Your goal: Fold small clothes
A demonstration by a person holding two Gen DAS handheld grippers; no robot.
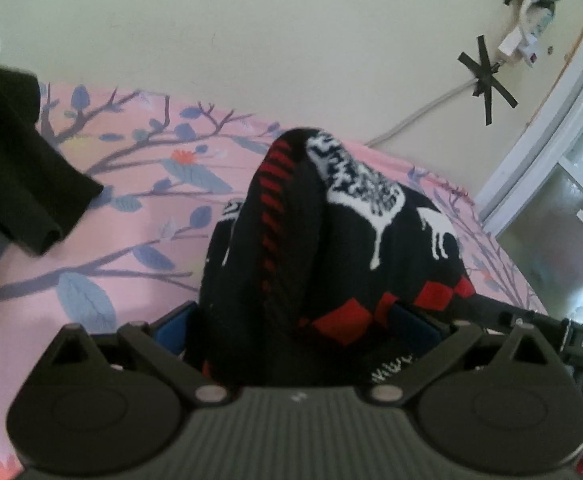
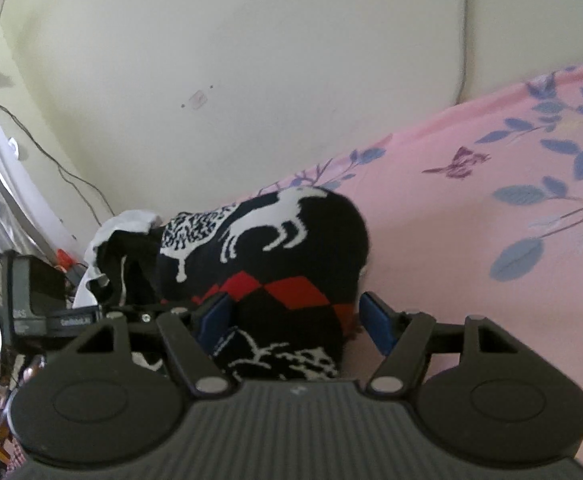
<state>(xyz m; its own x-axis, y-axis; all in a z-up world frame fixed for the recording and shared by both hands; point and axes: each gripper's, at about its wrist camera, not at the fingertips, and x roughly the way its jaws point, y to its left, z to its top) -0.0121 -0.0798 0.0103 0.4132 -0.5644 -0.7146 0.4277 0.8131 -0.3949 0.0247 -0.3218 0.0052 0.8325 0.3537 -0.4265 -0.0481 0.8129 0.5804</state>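
A small black knit garment (image 1: 311,248) with white animal figures and red diamonds is bunched between the blue pads of my left gripper (image 1: 291,328), which is closed on it above the pink floral bedsheet (image 1: 91,220). The same garment (image 2: 283,248) fills the jaws of my right gripper (image 2: 295,316), whose blue pads press its sides. The left gripper's body (image 2: 39,304) shows at the left of the right wrist view, close beside the garment. The garment hides both grippers' fingertips.
A black garment (image 1: 15,168) lies on the sheet at the left. A cream wall (image 1: 251,40) with taped cables stands behind the bed. A window frame (image 1: 551,152) is at the right. White cloth (image 2: 123,224) lies behind the garment.
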